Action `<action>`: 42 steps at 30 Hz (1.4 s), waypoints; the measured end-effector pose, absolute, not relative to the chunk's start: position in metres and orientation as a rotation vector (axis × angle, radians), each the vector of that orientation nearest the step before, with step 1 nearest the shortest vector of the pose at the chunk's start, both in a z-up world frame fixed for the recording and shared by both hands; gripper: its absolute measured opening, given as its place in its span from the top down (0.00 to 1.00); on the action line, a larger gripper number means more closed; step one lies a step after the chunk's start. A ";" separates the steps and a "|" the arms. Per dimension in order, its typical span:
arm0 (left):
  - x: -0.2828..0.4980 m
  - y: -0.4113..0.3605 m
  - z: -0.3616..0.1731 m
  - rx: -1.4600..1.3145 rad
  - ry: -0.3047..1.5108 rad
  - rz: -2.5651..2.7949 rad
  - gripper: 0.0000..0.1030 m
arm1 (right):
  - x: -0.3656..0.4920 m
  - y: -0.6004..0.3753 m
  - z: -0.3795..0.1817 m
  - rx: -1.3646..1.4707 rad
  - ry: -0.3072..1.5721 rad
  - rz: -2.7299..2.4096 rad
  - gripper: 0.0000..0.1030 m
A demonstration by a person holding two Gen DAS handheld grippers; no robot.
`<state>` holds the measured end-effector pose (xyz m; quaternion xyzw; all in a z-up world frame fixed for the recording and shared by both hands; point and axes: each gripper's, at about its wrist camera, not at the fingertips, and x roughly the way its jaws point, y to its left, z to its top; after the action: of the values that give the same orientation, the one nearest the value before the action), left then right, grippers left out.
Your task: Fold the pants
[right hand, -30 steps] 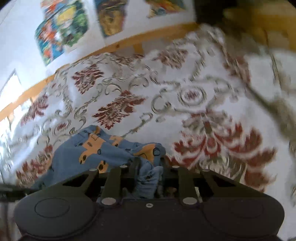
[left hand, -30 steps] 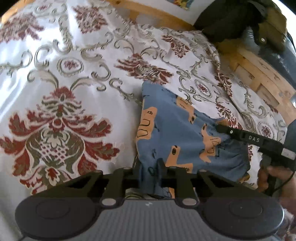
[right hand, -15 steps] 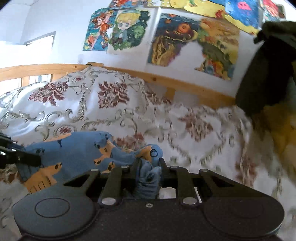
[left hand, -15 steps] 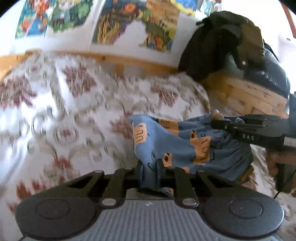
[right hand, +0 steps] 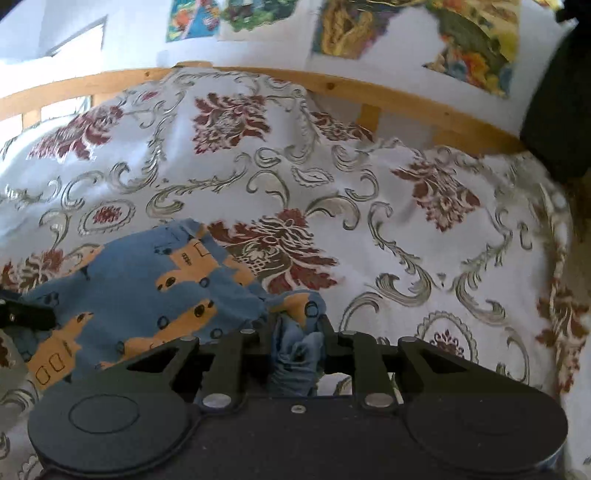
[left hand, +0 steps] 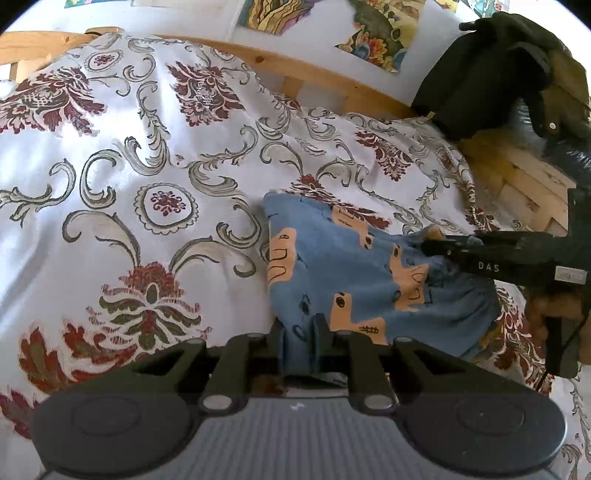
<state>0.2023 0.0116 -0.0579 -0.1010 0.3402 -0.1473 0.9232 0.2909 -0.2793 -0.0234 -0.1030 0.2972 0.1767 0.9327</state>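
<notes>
Both tools, left tool [left hand: 298,334] and right tool [right hand: 297,332], clamped on pants [left hand: 354,273] edges (bedspread [left hand: 147,166] bare around).

A white bedspread with red floral and grey scroll patterns [left hand: 147,177] is spread centrally; a pale wooden bed rail [right hand: 369,92], colourful wall pictures [right hand: 406,33] and a dark jacket [left hand: 498,66] are seen above.

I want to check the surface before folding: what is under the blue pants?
Under the blue pants lies the patterned bedspread; it shows all around them. Both the left gripper and the right gripper pinch the cloth. The part directly beneath the pants is covered.
</notes>
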 end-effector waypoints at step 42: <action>0.038 0.016 0.028 -0.075 0.601 0.012 0.00 | 0.039 -0.269 0.041 0.014 0.427 0.204 0.01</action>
<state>0.0378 0.0160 0.0279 -0.0369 0.2960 0.0057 0.9544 0.0392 -0.2687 0.0405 0.0068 0.2114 0.1009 0.9722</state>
